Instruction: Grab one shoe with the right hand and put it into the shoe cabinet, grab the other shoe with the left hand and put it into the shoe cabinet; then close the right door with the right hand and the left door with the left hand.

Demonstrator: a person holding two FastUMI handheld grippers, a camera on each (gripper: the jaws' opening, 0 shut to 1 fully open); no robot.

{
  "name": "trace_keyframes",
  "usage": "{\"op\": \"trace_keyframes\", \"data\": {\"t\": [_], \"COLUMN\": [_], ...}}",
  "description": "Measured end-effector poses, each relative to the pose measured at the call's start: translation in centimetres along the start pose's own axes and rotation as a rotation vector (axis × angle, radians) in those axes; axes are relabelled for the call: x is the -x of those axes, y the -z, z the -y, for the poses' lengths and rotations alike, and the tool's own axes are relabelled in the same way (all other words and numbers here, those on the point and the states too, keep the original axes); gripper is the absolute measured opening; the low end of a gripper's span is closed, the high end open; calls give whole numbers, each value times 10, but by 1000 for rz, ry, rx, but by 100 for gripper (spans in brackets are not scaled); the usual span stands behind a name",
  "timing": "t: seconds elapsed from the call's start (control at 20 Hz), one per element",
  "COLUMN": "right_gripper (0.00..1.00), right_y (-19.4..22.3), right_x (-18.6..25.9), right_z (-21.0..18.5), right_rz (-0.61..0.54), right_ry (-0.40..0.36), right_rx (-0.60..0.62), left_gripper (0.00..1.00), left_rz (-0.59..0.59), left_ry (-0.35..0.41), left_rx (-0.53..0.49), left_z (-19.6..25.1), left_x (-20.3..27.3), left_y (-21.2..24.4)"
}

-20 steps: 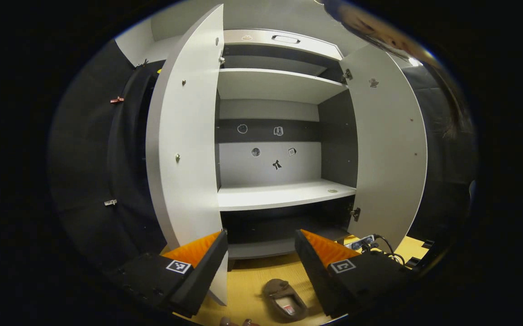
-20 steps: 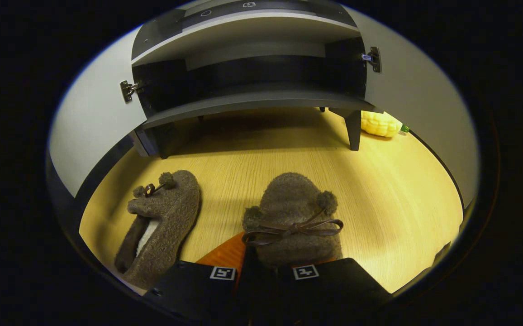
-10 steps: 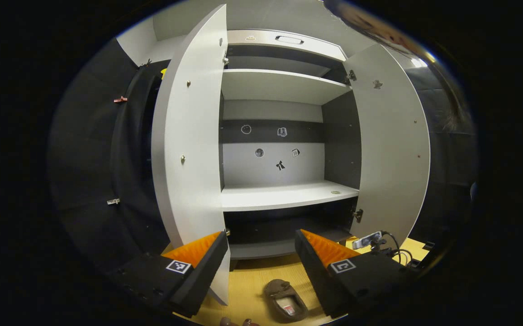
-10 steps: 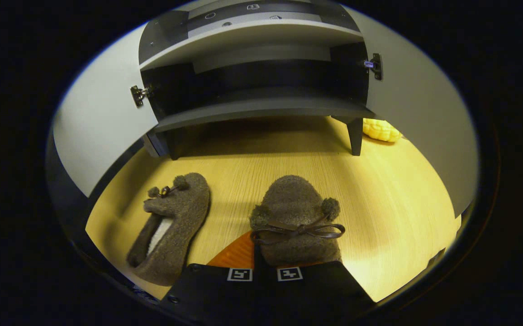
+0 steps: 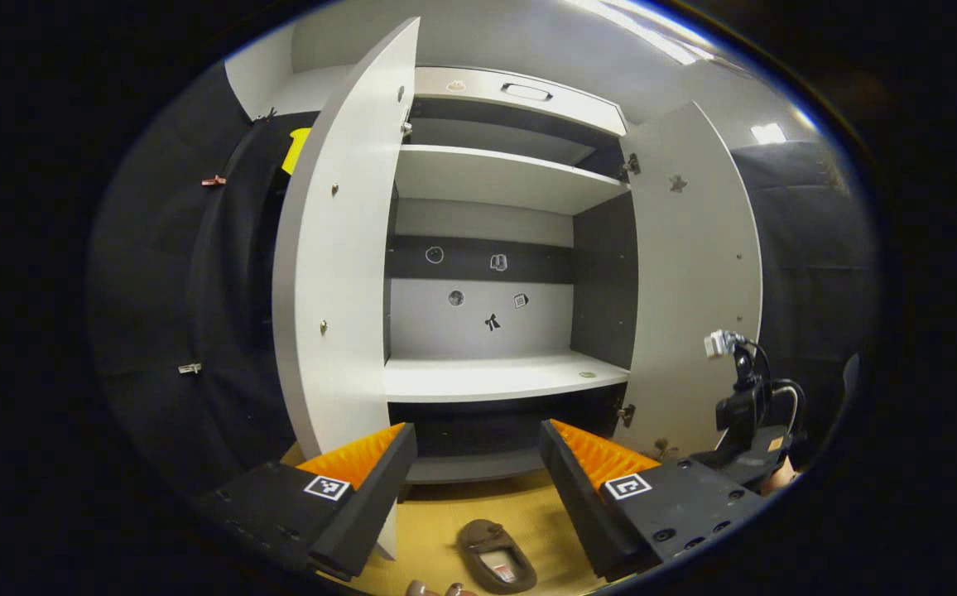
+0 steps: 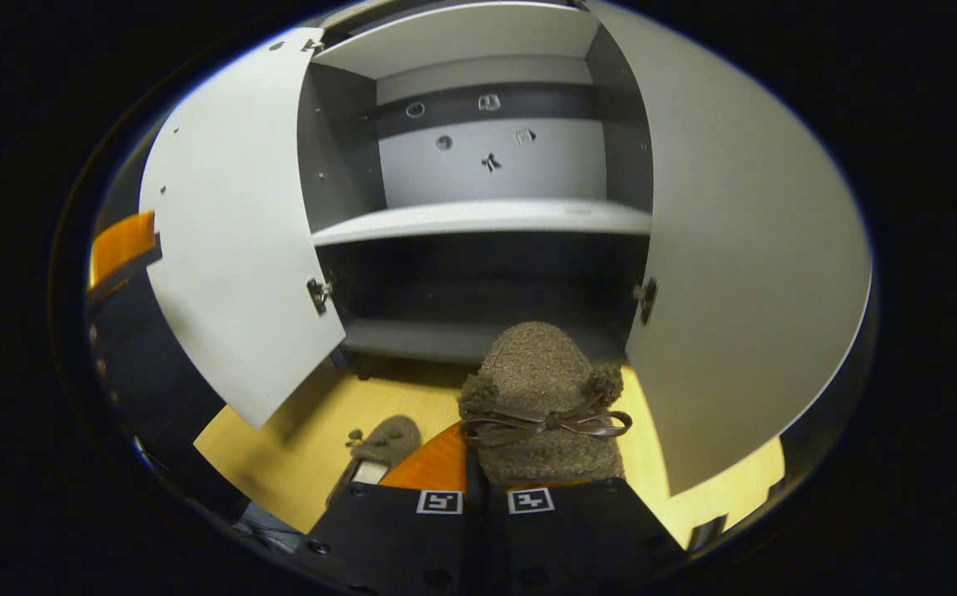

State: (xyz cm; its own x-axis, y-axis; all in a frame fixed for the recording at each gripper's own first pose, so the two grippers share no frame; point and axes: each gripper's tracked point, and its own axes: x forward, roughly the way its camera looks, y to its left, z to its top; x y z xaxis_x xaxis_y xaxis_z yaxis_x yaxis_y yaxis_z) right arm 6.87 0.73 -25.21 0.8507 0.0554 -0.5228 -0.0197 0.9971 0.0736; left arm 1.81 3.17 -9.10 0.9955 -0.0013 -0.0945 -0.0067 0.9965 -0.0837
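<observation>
While the right gripper [image 6: 478, 488] clamps a fuzzy brown shoe [image 6: 538, 406] between narrow fingers, clear of the wooden floor [image 6: 296, 439], the other shoe [image 6: 379, 443] lies below-left. Left gripper [image 5: 477, 463] hangs wide open, holding nothing. Beyond both, the shoe cabinet [image 5: 487, 381] stands with both doors swung wide, shelves bare.

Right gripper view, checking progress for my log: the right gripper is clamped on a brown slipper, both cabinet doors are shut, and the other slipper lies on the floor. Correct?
Not quite: both cabinet doors stand open, as the right gripper view shows. The right gripper is clamped on a brown slipper, and the other slipper lies on the floor.
</observation>
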Motion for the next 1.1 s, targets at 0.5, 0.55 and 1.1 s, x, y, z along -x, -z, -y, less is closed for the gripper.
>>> {"op": "trace_keyframes", "data": {"t": [0.5, 0.55, 1.1], "right_gripper": [5, 5, 5], "right_y": [-188, -200, -277], "right_x": [-39, -49, -195], "right_z": [4, 4, 17], "right_rz": [251, 256, 131], "right_ry": [28, 27, 53], "right_rx": [107, 97, 32], "left_gripper": [95, 95, 95], "left_rz": [-28, -32, -68], "left_ry": [-35, -40, -103], "left_rx": [-46, -42, 10], "left_z": [-25, -26, -45], "left_x": [39, 42, 58], "left_y": [6, 7, 15]}}
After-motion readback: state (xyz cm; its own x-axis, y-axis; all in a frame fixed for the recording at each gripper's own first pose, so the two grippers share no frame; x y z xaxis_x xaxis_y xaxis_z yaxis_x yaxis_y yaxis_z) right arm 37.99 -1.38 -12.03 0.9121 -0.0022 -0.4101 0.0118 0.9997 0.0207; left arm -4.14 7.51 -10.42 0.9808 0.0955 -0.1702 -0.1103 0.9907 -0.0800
